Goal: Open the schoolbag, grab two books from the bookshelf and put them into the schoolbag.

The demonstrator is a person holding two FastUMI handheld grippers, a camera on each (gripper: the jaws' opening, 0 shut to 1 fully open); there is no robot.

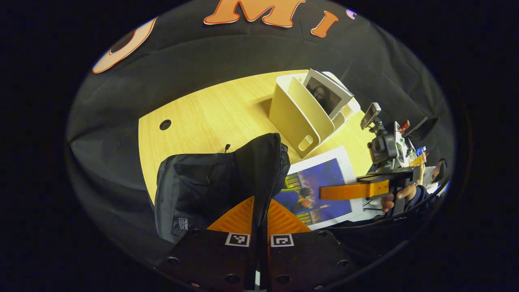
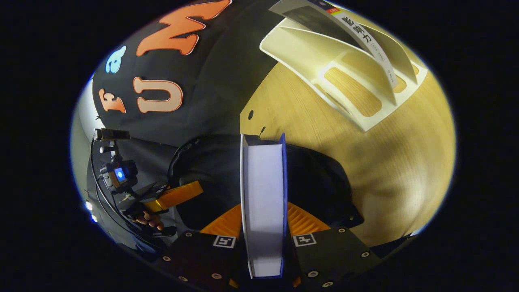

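One book stands edge-on at the bottom centre of your right gripper view, clamped by your right gripper over the black schoolbag. Your left gripper pinches the bag's zipper flap. The cream bookshelf, upper right, holds another book.

Black schoolbag on the bench, its zippered flap lifted upright. Blue-covered book held edge-on above the bag mouth – white page block showing. Second book leans in the cream bookshelf.
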